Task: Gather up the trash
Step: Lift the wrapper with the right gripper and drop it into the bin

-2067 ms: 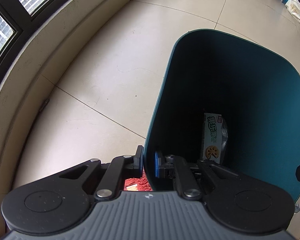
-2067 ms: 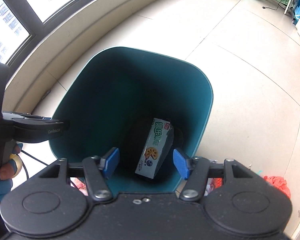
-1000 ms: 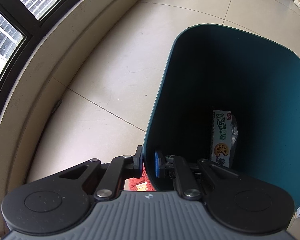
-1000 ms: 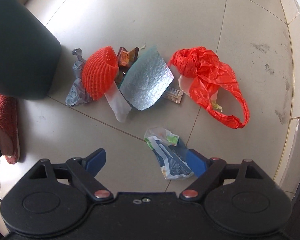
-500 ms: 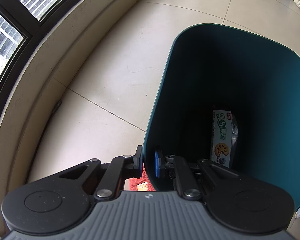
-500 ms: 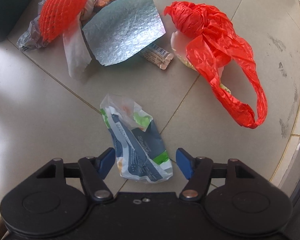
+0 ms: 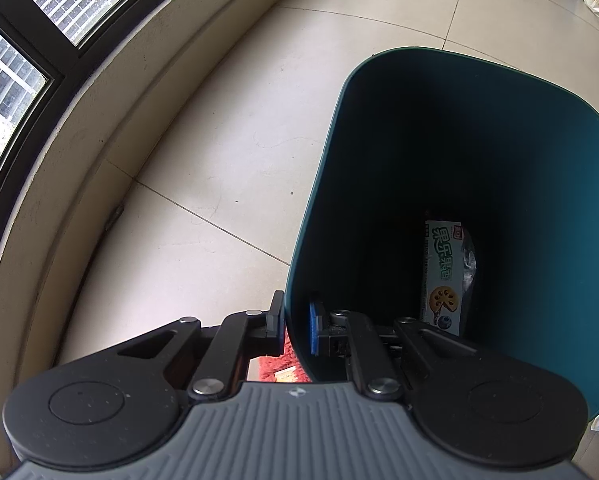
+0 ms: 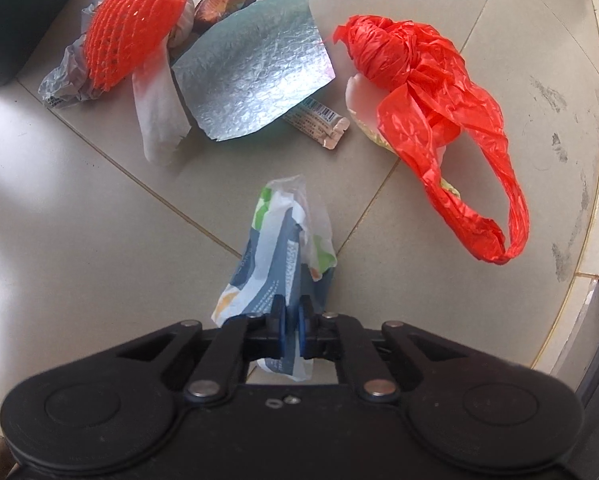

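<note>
Trash lay strewn on the tiled floor (image 8: 79, 240): an orange foam net (image 8: 135, 28), a silver foil sheet (image 8: 255, 76) and a red plastic bag (image 8: 431, 92). The right gripper (image 8: 293, 330) had just been closing, its fingers now pinching a crumpled blue-and-white wrapper (image 8: 275, 264). The left gripper (image 7: 295, 326) clamped the teal bin's (image 7: 571, 184) wall; a snack box (image 7: 443, 276) lay inside.

Glossy crinkled red plastic bag (image 8: 427, 80), embossed shiny silver foil sheet (image 8: 255, 80), smooth matt teal plastic bin (image 7: 539, 152)
</note>
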`<state>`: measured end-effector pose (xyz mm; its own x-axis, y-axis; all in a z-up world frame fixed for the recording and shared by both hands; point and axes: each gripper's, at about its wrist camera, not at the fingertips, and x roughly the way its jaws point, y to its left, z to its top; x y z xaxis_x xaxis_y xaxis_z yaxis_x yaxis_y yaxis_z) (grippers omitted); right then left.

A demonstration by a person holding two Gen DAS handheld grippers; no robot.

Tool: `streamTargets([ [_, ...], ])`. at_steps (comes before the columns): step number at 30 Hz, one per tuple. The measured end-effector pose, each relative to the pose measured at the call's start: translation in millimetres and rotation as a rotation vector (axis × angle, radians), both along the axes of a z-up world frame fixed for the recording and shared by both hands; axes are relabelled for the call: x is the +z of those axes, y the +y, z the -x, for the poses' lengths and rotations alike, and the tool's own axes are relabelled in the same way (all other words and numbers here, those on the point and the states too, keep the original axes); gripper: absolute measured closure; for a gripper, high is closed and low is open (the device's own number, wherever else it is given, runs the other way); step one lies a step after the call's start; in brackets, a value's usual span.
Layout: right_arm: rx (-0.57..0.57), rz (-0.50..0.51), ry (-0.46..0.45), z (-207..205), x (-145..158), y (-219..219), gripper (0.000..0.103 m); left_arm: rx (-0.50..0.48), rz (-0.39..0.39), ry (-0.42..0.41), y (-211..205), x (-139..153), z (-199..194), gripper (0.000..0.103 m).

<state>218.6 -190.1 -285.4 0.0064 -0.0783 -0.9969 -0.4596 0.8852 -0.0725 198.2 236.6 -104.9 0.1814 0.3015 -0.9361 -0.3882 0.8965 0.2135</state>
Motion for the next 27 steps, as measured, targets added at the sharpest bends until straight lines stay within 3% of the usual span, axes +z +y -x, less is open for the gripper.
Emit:
streamTargets([
  [11, -0.007, -0.065, -0.102, 2.1, 80.5, 19.3, 0.101, 0.002, 0.013, -0.01, 3.0, 1.6, 1.9, 0.092],
  [27, -0.033, -0.254, -0.255, -3.3, 223.9, 84.4, 0.101, -0.014, 0.013, -0.02, 2.2, 1.8, 4.9, 0.092],
])
